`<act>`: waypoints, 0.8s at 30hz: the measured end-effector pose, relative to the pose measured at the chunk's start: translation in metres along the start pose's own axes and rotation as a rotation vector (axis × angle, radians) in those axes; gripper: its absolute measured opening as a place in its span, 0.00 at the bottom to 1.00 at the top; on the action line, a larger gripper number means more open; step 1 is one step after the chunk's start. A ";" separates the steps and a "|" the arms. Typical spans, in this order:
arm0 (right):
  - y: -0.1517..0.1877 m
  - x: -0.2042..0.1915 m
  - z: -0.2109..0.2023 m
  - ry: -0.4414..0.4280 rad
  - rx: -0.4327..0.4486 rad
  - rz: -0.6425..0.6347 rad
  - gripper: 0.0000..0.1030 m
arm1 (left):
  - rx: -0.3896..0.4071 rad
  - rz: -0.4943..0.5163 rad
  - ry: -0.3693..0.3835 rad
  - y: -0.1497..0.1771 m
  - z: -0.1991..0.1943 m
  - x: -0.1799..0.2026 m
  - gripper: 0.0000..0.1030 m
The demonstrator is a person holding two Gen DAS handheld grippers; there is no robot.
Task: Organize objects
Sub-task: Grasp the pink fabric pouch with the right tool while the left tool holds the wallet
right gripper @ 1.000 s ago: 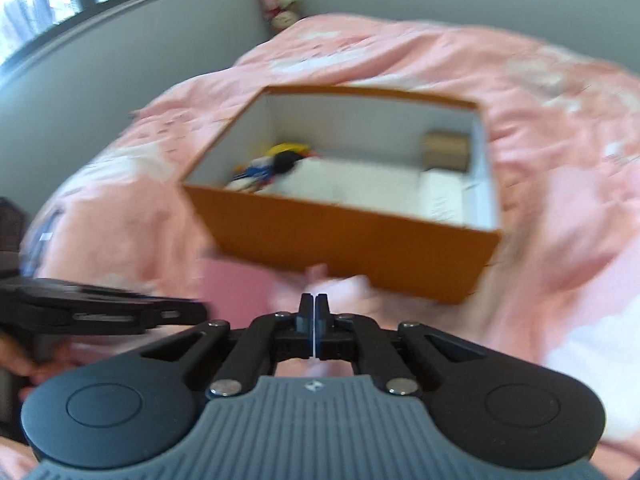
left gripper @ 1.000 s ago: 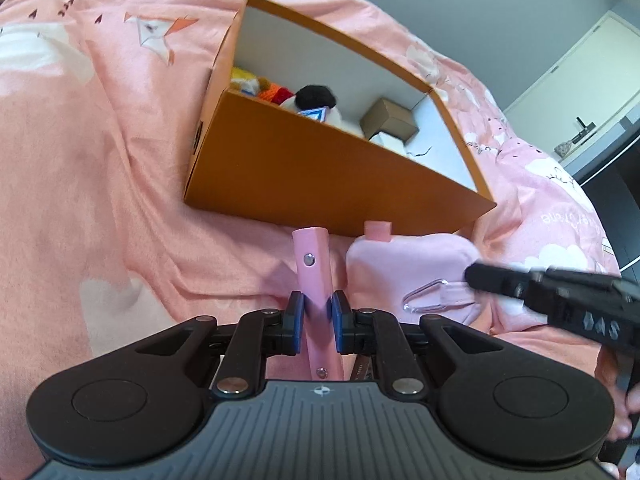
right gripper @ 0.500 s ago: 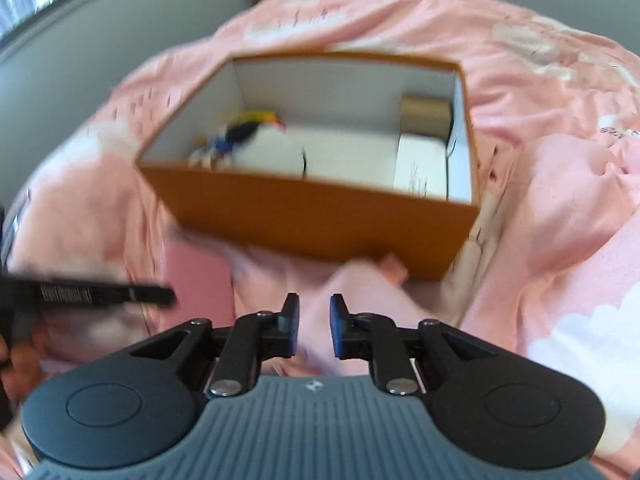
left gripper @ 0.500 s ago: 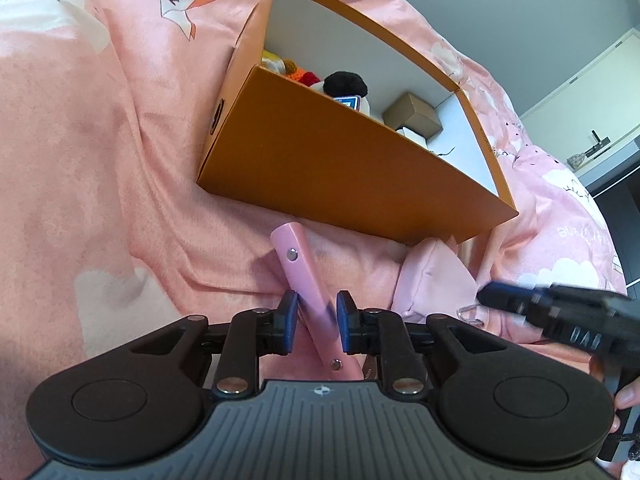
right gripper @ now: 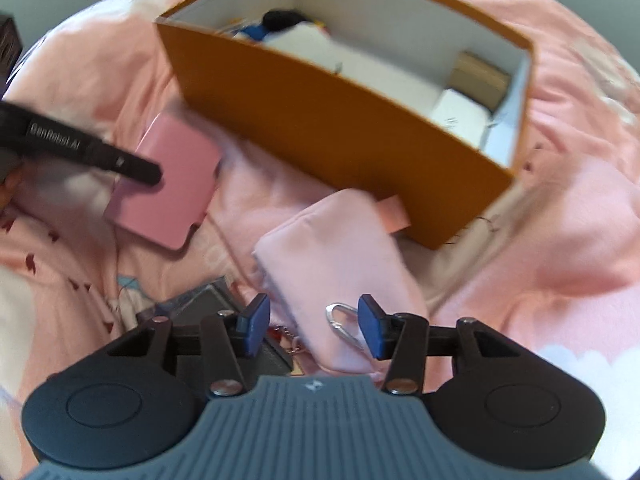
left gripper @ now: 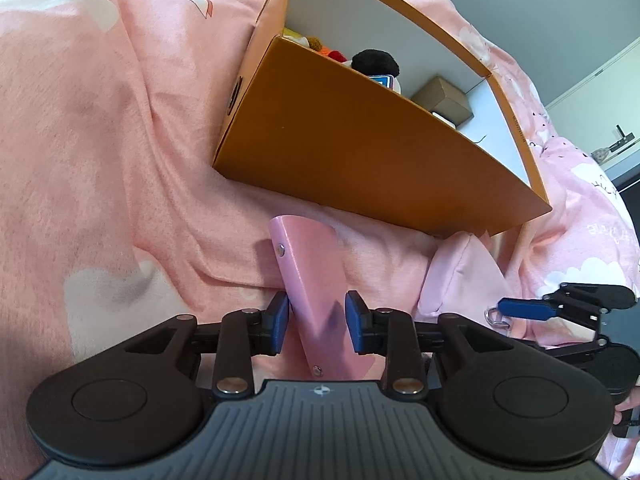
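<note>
Two claws (left gripper: 317, 322) (right gripper: 312, 326) parted, nothing gripped

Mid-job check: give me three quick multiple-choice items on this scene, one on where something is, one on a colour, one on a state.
1. Where does the pale pink pouch lie?
A. inside the box
B. on the bedspread against the box's near wall
C. on the floor

2. What colour is the box outside?
A. orange
B. green
C. black

3. How do the left tool's jaws stand around the pink case?
A. clamped shut
B. parted, pads clear
C. out of view

Key: B, the pouch lies just below the box; A, its outer walls are orange; B, gaps show beside both pads.
</note>
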State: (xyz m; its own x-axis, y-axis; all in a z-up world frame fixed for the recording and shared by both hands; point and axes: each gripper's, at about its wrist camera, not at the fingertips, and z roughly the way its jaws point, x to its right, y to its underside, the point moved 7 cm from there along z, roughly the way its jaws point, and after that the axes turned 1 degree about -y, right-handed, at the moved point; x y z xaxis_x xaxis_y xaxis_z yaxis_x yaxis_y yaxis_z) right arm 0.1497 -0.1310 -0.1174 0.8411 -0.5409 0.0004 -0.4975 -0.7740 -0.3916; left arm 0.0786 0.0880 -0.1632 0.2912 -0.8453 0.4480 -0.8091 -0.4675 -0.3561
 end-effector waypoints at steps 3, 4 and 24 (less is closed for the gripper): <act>-0.002 -0.002 0.014 0.000 -0.031 -0.037 0.49 | 0.000 0.007 -0.007 -0.001 0.000 0.001 0.32; -0.002 -0.002 0.019 0.009 -0.037 -0.050 0.50 | -0.002 0.007 -0.009 -0.001 0.001 0.001 0.34; -0.001 -0.020 0.018 0.205 0.003 -0.279 0.33 | -0.008 0.030 -0.032 -0.003 0.003 0.003 0.31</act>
State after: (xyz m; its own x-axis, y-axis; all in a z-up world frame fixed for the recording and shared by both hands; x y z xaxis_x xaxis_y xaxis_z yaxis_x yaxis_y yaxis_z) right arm 0.1368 -0.1138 -0.1334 0.8843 -0.3637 0.2927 -0.2536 -0.9006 -0.3530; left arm 0.0833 0.0857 -0.1628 0.2829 -0.8670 0.4102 -0.8220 -0.4396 -0.3622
